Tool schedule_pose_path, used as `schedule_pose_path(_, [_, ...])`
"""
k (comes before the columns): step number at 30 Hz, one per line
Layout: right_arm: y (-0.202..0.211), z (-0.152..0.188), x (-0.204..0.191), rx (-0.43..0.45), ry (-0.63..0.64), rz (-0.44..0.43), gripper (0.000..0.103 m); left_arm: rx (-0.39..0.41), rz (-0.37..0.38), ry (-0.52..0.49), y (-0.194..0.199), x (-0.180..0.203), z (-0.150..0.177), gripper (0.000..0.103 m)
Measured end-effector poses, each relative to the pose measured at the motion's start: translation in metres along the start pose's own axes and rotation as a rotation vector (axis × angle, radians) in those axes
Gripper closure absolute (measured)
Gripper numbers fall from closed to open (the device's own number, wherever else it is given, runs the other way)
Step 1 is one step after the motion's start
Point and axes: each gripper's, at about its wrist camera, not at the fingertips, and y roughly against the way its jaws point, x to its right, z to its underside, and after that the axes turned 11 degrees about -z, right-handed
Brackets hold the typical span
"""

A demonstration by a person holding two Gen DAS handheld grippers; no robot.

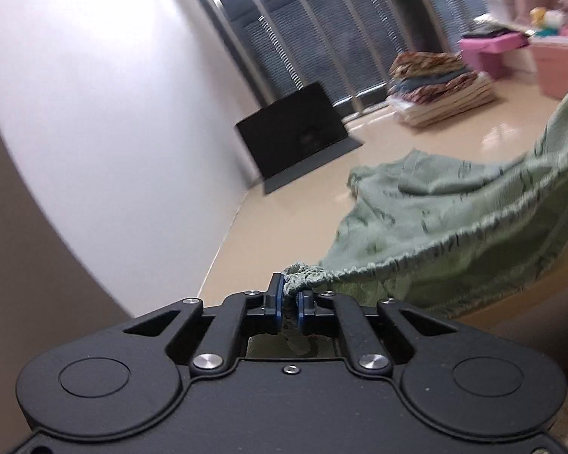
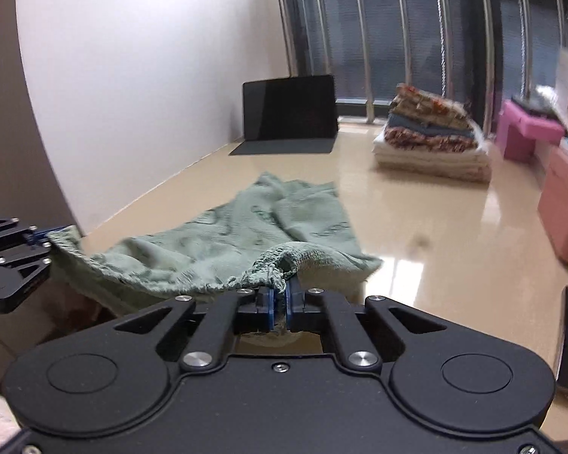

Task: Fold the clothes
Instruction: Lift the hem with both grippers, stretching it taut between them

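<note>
The left gripper (image 1: 291, 304) and the right gripper (image 2: 280, 304) each pinch one end of the green garment's (image 2: 246, 234) gathered edge, probably so it hangs stretched between them for a clean fold. Its far half lies on the tan floor (image 2: 416, 219). At two o'clock sits a folded stack (image 2: 431, 132), likely where it goes.

White wall (image 2: 151, 56), glossy beige floor (image 2: 435, 227)
</note>
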Motion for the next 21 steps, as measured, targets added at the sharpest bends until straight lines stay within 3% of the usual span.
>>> schedule_pose_path(4, [-0.026, -0.028, 0.021, -0.062, -0.057, -0.060, 0.098, 0.045, 0.028, -0.050, -0.049, 0.007, -0.025, 0.096])
schedule_pose_path(6, [-0.054, -0.053, 0.035, -0.105, -0.079, -0.075, 0.099, 0.041, 0.040, -0.073, -0.099, 0.014, -0.053, 0.096])
schedule_pose_path(9, [-0.105, -0.126, 0.049, -0.093, -0.032, 0.058, 0.099, 0.068, -0.066, -0.090, -0.170, 0.016, -0.113, 0.096])
schedule_pose_path(13, [-0.133, -0.257, 0.061, 0.059, 0.015, 0.193, 0.099, 0.237, -0.305, -0.126, -0.211, -0.009, -0.227, 0.097])
schedule_pose_path(16, [-0.118, -0.353, 0.051, 0.215, 0.070, 0.282, 0.099, 0.355, -0.429, -0.050, -0.206, -0.049, -0.316, 0.097])
schedule_pose_path(19, [-0.079, -0.417, 0.030, 0.387, 0.146, 0.331, 0.099, 0.477, -0.530, 0.002, -0.180, -0.082, -0.373, 0.097])
schedule_pose_path(21, [-0.054, -0.436, 0.016, 0.471, 0.205, 0.344, 0.099, 0.544, -0.575, 0.028, -0.158, -0.099, -0.393, 0.097])
